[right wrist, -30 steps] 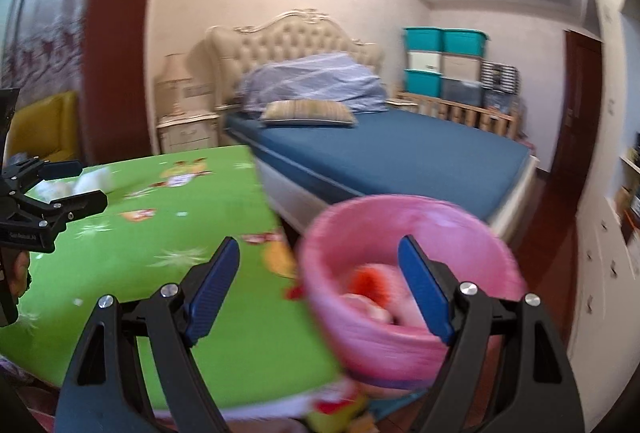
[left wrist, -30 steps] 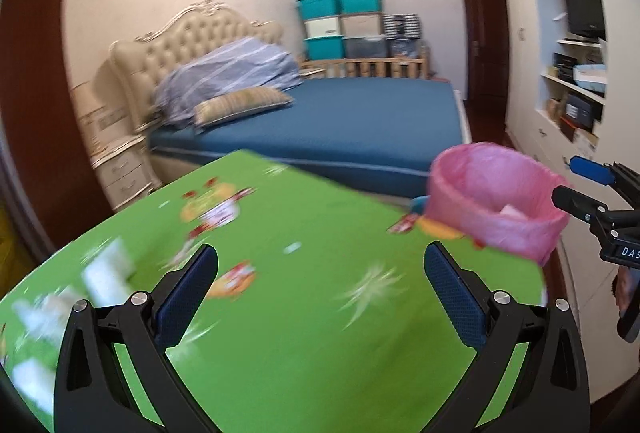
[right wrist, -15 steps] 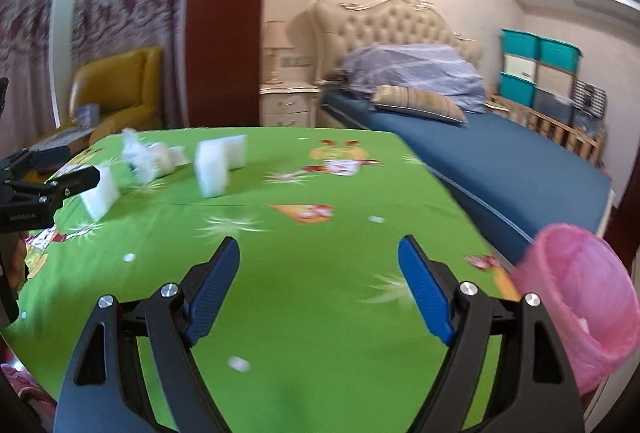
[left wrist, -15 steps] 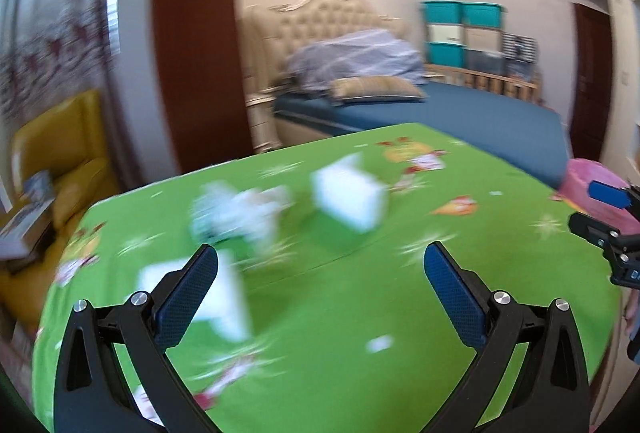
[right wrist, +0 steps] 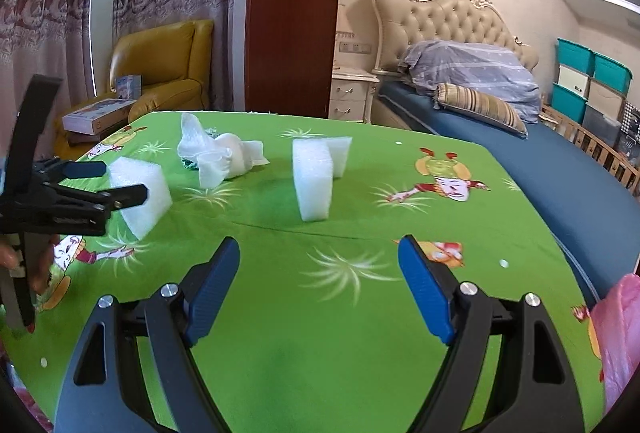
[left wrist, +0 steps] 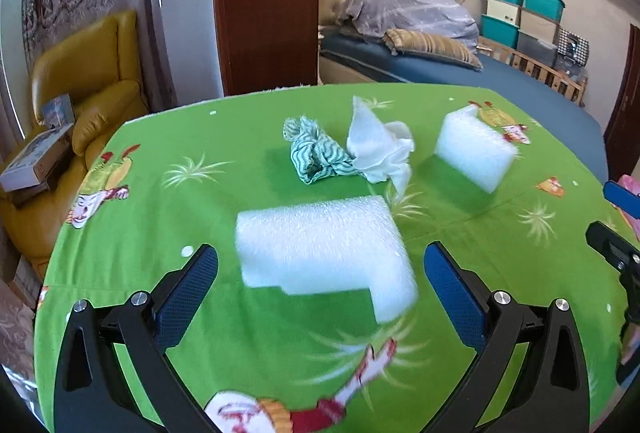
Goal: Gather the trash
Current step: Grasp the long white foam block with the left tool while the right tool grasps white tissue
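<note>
On the green tablecloth [left wrist: 168, 209] lie pieces of trash. An L-shaped white foam block [left wrist: 324, 249] lies just ahead of my left gripper [left wrist: 320, 273], whose jaws stand open on either side of its near end without touching it. Beyond it are a crumpled teal cloth [left wrist: 314, 155], a white tissue [left wrist: 380, 149] and a second foam block [left wrist: 472, 149]. My right gripper [right wrist: 318, 273] is open and empty over the cloth, short of the upright foam block [right wrist: 316, 179]. In the right wrist view the left gripper [right wrist: 104, 183] shows beside the near foam [right wrist: 140, 193].
A pink-lined bin [right wrist: 618, 337] stands off the table's right edge. A blue bed [right wrist: 560, 169] lies beyond the table, with a nightstand [right wrist: 352, 93] beside it. A yellow armchair [left wrist: 84, 73] with boxes [left wrist: 36, 161] stands to the left.
Both views have swung left, away from the pink bin and onto the trash on the table. The foam block now sits close before my left gripper. Both grippers stayed open.
</note>
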Demonstrator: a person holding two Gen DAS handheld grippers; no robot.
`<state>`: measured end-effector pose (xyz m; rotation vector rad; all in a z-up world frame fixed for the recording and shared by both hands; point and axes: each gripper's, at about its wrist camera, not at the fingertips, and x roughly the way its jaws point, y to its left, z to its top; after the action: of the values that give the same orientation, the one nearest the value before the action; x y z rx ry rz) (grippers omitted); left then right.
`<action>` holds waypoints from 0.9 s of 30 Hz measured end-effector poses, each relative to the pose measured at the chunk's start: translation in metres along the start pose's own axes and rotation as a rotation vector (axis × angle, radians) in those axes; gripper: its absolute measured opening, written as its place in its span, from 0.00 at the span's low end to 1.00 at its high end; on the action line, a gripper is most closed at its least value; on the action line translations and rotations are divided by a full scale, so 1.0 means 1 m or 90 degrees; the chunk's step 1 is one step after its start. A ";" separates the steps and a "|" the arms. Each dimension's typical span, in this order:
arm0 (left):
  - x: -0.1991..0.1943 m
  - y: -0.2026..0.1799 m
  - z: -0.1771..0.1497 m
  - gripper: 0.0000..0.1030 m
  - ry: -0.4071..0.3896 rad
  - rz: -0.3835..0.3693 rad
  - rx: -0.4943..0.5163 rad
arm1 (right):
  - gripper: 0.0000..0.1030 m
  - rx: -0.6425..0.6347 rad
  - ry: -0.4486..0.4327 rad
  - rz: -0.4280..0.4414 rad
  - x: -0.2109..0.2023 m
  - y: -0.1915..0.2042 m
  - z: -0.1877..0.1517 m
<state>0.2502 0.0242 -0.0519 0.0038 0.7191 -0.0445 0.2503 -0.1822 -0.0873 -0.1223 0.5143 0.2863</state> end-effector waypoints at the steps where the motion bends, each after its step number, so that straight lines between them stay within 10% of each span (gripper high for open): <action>1: 0.004 -0.005 0.001 0.94 0.004 0.007 0.002 | 0.77 0.003 0.002 0.004 0.003 -0.001 0.001; 5: 0.022 0.000 0.007 0.94 0.043 0.017 -0.019 | 0.77 0.020 0.016 0.014 0.015 -0.002 0.007; 8: 0.017 0.016 0.009 0.77 0.017 0.008 -0.060 | 0.77 0.025 0.032 0.025 0.031 0.003 0.011; 27: -0.039 0.053 -0.001 0.76 -0.169 0.047 -0.139 | 0.68 -0.008 0.116 0.085 0.153 0.098 0.076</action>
<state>0.2223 0.0789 -0.0273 -0.1811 0.4545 0.1021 0.3835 -0.0381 -0.1021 -0.1274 0.7037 0.4110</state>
